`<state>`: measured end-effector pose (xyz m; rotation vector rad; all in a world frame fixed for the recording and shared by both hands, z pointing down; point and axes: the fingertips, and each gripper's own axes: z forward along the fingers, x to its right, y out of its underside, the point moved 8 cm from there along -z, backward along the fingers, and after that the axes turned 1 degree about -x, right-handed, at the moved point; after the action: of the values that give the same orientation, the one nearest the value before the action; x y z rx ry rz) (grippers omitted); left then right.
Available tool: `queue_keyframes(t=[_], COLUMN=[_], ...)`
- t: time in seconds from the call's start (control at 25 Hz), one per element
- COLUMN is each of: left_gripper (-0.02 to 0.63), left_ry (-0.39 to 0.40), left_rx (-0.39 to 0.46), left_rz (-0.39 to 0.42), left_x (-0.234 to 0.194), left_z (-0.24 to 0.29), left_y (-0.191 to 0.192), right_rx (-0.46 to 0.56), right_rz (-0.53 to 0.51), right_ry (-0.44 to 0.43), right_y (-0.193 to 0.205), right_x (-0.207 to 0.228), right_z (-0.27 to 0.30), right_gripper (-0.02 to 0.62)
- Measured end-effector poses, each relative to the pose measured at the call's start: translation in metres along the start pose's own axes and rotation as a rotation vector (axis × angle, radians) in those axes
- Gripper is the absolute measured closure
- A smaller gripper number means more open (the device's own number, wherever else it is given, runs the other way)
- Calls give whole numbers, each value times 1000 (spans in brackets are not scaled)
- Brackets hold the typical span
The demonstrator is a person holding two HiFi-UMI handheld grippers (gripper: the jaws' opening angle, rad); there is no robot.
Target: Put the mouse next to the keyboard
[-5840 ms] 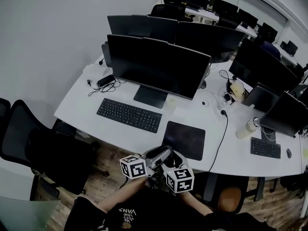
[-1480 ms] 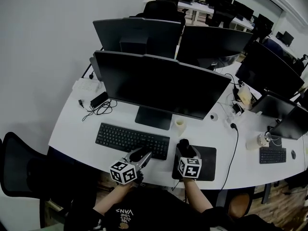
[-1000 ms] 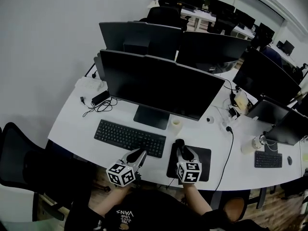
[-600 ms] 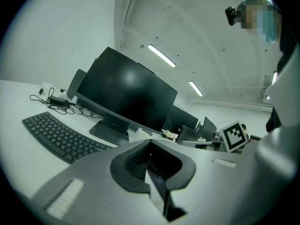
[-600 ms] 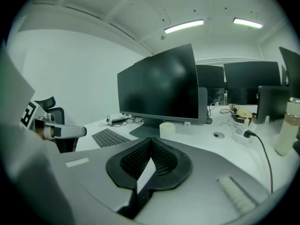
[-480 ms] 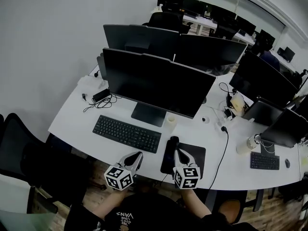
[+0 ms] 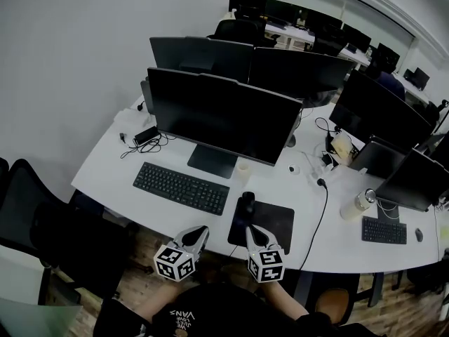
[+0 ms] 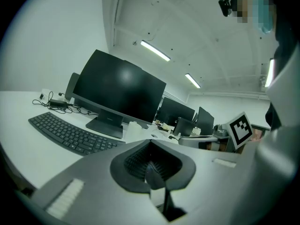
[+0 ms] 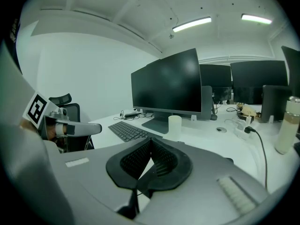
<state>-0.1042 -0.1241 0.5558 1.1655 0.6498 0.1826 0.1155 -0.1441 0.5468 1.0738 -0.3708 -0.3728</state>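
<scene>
Your left gripper (image 8: 151,165) has its jaws clenched on nothing: the ribbed pads meet in its own view with no gap and no object between them. Your right gripper (image 9: 149,161) is the same, pads pressed flat together and empty. Neither one is carrying the mouse.

From the head view, both grippers hang over your lap, short of the table (image 7: 112,161) edge and well apart from anything on it. They point toward the table but touch nothing.

The mouse (image 7: 248,201) stands free on the table, on the far left corner of the dark pad (image 7: 270,222). That puts it just beside the right end of the keyboard (image 7: 181,187) — near it, with what looks like a narrow strip between them, not touching. The keyboard lies in front of the monitor (image 7: 223,114), and a pale cup (image 7: 243,168) stands just behind the mouse by the monitor's foot.

So, as far as these views show, the placing is done: the mouse is where the task wants it and you have let it go. Nothing seems left except to keep both grippers clear of the table — unless you judge the mouse should sit off the pad or closer in, which would need a fresh grasp with the right gripper. The mouse is too small here to tell how squarely it lines up with the keyboard.
</scene>
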Motion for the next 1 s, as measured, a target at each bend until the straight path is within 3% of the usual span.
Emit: queue_keyframes(t=[0.4, 1.0], left_gripper=[604, 604], left_ry=[-43, -73], left_rx=[-20, -25], left_rz=[-1, 17], left_x=[18, 33], left_z=[-11, -14], left_y=[19, 28], right_rx=[-25, -14], right_rz=[-24, -35], right_ry=[-41, -30], right_y=[20, 25], right_x=[0, 7], right_z=[-15, -27], right_gripper=[592, 592])
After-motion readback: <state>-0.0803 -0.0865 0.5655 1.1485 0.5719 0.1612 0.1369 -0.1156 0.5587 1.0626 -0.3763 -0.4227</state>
